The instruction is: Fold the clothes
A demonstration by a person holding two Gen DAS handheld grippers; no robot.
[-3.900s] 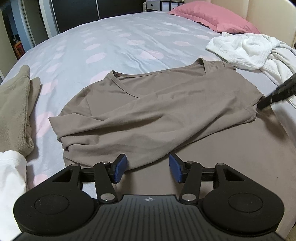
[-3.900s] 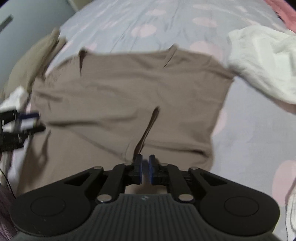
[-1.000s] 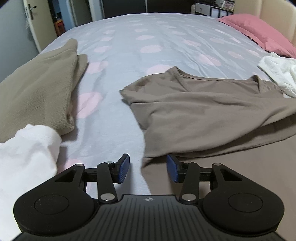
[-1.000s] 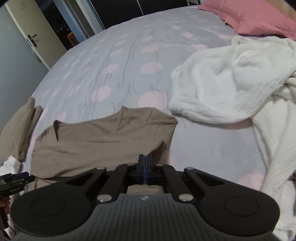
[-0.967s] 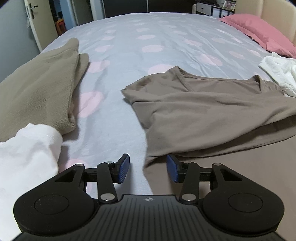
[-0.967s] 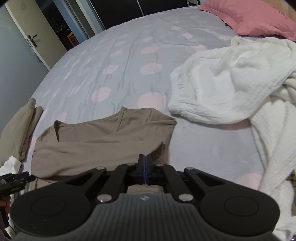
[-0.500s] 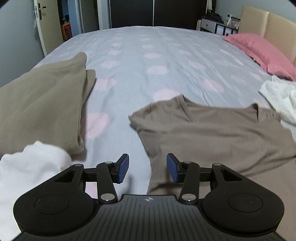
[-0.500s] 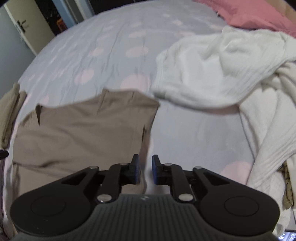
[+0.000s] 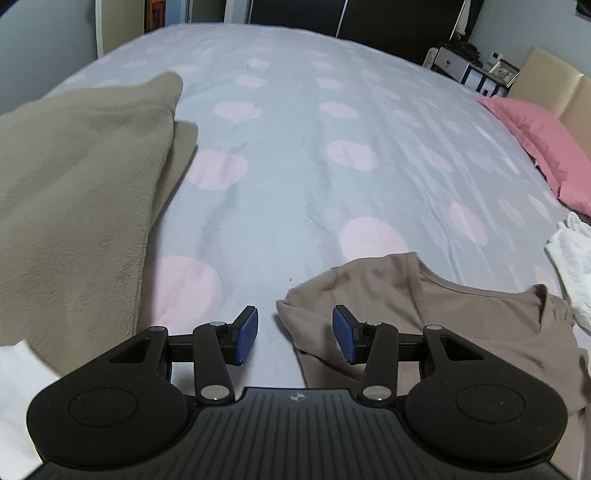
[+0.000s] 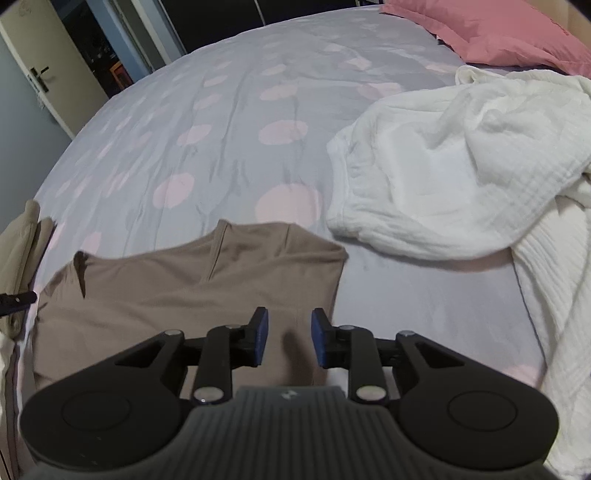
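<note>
The taupe T-shirt (image 9: 461, 314) lies flat on the bed sheet (image 9: 295, 166), which is grey-blue with pink dots, and its lower part is cut off in both views by the black bodies of the grippers, so it cannot be seen how the hem lies. From the left wrist view only the sleeve corner and the neckline are visible; the right end of the shirt goes out of the picture. From the right wrist view the shirt (image 10: 177, 288) shows its V-shaped neckline and a folded upper edge, a little blurred near the camera. The left gripper (image 9: 294, 334) hovers above the sleeve corner with its blue pads wide apart and it holds nothing. The right gripper (image 10: 289, 336) is above the right side of the shirt, its pads are moderately apart and no cloth is between them. At the left edge of the right wrist view a small dark tip of the left gripper appears, too small to read. A beige folded garment (image 9: 74, 192) lies left of the shirt, well apart. A white crumpled garment (image 10: 461, 158) lies just beside the shirt's right shoulder, partly cut off. A pink pillow (image 10: 498, 33) rests at the far side.
</note>
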